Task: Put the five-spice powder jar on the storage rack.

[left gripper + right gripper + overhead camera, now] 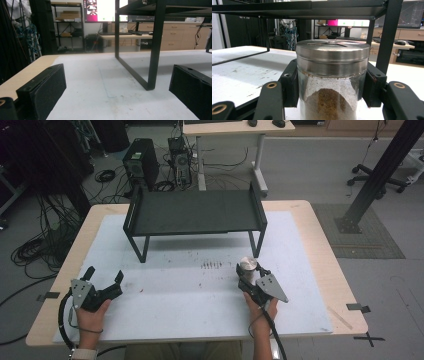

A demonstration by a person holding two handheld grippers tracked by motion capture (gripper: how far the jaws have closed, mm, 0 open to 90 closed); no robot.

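Two tools: the right tool (329, 100) is clamped on the jar (332, 82), lower right; the left tool (112, 95) stands apart. Next, probably lifting it onto the rack (195, 212), kept upright.

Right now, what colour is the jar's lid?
Silver, brushed metal; the jar's lid shows best in the right gripper view.

My left gripper (104, 279) rests low in my left hand (90, 316), its fingers (42, 87) spread wide with nothing between them. My right gripper (248, 272), in my right hand (260, 309), seems level, fingers (290, 85) clamped tight.
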